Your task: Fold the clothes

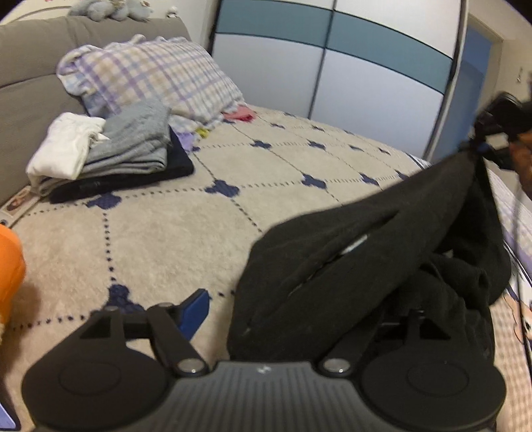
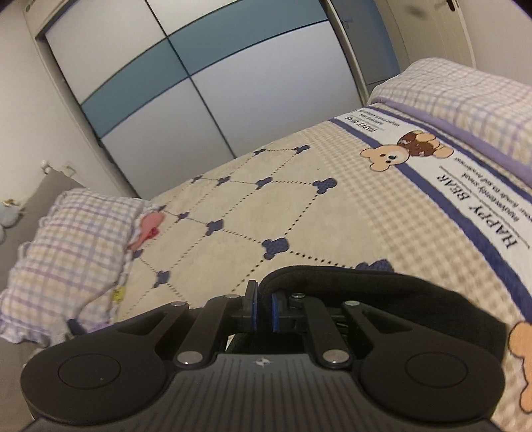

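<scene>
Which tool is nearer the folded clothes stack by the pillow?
Left. The left tool faces the folded stack across the bedspread; the right tool is farther away, pinching the black garment.

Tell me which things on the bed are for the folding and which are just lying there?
For the folding: black garment, pinched by the right gripper; left gripper, open; folded pile.

Just lying there: pillow, pink cloth, plush toy, orange thing.
</scene>
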The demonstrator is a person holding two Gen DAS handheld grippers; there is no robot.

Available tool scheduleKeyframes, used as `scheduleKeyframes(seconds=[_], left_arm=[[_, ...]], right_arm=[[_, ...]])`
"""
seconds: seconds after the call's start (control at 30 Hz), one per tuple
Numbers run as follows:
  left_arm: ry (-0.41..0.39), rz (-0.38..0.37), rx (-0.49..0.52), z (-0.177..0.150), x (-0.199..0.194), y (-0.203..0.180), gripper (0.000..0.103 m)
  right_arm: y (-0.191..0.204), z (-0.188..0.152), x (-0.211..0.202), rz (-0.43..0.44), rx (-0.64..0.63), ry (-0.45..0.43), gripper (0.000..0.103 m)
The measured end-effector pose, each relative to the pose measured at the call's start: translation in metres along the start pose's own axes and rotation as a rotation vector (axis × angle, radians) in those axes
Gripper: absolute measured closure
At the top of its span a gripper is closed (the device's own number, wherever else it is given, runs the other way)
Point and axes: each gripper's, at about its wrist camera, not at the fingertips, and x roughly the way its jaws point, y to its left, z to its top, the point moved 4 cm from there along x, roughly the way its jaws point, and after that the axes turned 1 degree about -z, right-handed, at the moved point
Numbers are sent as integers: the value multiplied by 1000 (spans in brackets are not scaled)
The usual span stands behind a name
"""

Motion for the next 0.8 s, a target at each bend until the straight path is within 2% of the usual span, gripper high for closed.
scheduleKeyframes(seconds=[0.2,0.37,0.47,0.6,0.67,0.8], left_arm=[[29,-22,16,-4,7,-1,26],[67,-30,-65,-5,16,11,26],[68,-28,-72,-5,15,12,26],[60,-14,-57,-5,12,9,26],[61,-10,-59,-6,11,9,26],[60,-5,-57,-6,6,10,26]], right_arm=[[-11,-14,34,-62,-15,22,94],[-30,-35,46,-73,-7,81,89],[-37,-43,38,-54,10,99,84],[-43,-49,19,-17,12,120,67],[-46,-51,7,5,7,133,62],[-53,-63,-21,53,4,165,57]])
